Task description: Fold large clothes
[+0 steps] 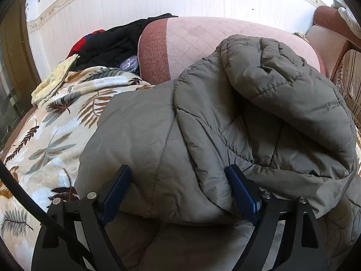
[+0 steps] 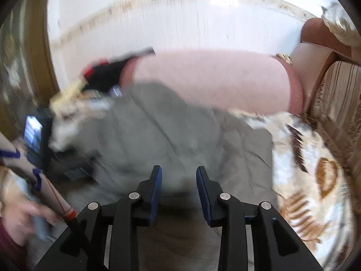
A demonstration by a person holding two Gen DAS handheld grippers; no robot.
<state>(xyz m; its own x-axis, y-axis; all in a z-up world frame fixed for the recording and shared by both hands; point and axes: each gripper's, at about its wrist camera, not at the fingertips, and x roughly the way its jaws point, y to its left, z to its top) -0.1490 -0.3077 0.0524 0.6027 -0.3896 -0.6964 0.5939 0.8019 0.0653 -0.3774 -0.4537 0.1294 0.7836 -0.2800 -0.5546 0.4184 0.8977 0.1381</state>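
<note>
Grey-green padded jacket (image 1: 225, 124) on a leaf-print blanket (image 1: 52, 140); left gripper (image 1: 178, 176) clamps its thick fold, right gripper (image 2: 179, 176) hovers parted, holding nothing.

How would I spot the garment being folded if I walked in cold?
Find the pink quilted sofa back. On the leaf-print blanket in front of it lies the jacket. It is plain grey-green and puffy, unlike the black clothes piled behind.

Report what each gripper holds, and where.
Right gripper: nothing, jaws open. Left gripper: the jacket lies between its jaws by its near folded edge; whether they clamp it cannot be told.
</note>
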